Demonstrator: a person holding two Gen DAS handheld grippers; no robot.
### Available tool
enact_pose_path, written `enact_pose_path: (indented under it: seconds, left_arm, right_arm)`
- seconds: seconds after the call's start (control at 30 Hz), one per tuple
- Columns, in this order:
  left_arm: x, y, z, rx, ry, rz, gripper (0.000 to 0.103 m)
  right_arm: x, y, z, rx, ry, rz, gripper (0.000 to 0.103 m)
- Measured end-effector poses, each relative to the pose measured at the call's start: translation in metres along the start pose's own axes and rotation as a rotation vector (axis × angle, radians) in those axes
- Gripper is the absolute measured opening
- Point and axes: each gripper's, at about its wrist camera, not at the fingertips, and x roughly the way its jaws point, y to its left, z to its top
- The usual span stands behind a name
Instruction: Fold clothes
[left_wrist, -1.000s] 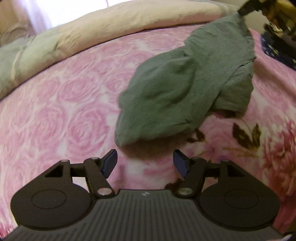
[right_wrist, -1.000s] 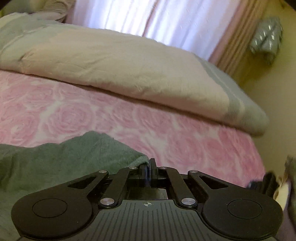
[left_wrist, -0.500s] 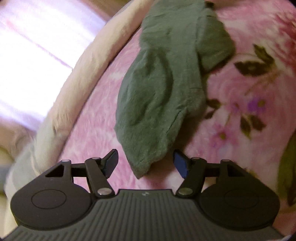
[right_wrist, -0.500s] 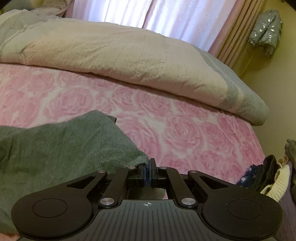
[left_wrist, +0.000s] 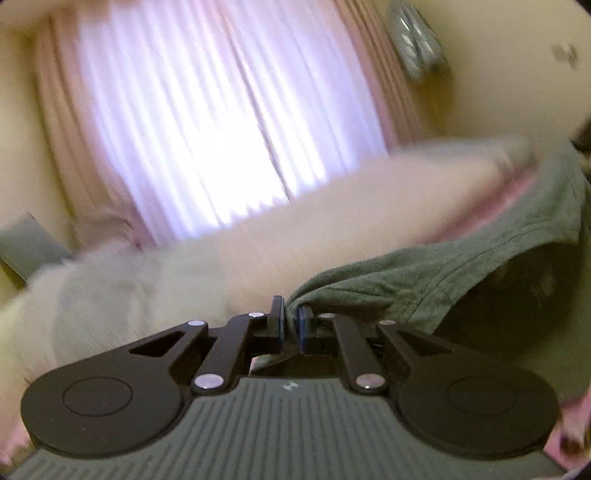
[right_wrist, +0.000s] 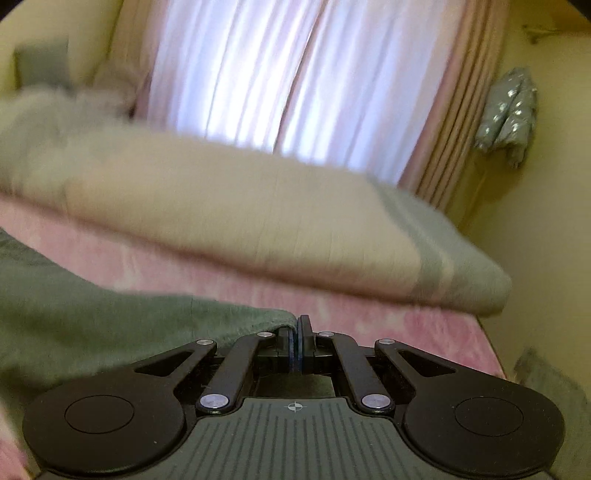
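Left wrist: hand-held gripper (left_wrist: 291, 317), earlier open, now pinches green garment (left_wrist: 436, 273).

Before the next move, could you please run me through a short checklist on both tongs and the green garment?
1. Left tongs shut on the green garment: ok, cloth is pinched between the fingers.
2. Right tongs shut on the garment: ok, an edge enters the closed fingers from the left.
3. Garment spread flat between the two grips: not ok, it sags and drapes in folds to the right in the left wrist view.
4. Which edge or corner each grip holds: cannot tell, both views are blurred.
5. Pink bedspread free ahead for laying down: ok in the right wrist view; the beige duvet lies farther back.
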Motion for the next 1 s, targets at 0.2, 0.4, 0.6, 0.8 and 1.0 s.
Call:
enact_pose_path:
  seconds: [0.2,0.4,0.6,0.8,1.0]
  left_arm:
    - [-0.054,0.054,0.081,-0.183,-0.108,0.012,0.007]
    - [-0.133,0.089,0.097,-0.342,-0.070,0.037,0.007]
    - [-0.188,0.132,0.118,-0.424,-0.038,0.050,0.007]
    - [-0.103,0.131,0.137,-0.369,0.023,-0.039,0.007]
    - [0.087,0.069,0.030,-0.414,0.374,-0.106,0.024]
  right_arm:
    - [-0.066,-0.037,0.069,0.211,-0.036,0.250,0.000]
    - [-0.128,-0.012,0.051,0.143,0.081,0.449,0.000]
    - [-0.184,0.015,0.004,0.184,0.211,0.678,0.000]
    - [-0.160,0.020,0.005,0.331,0.304,0.736,0.000]
    - [-0.037,0.027,-0.034,0.451,0.550,0.410,0.023]
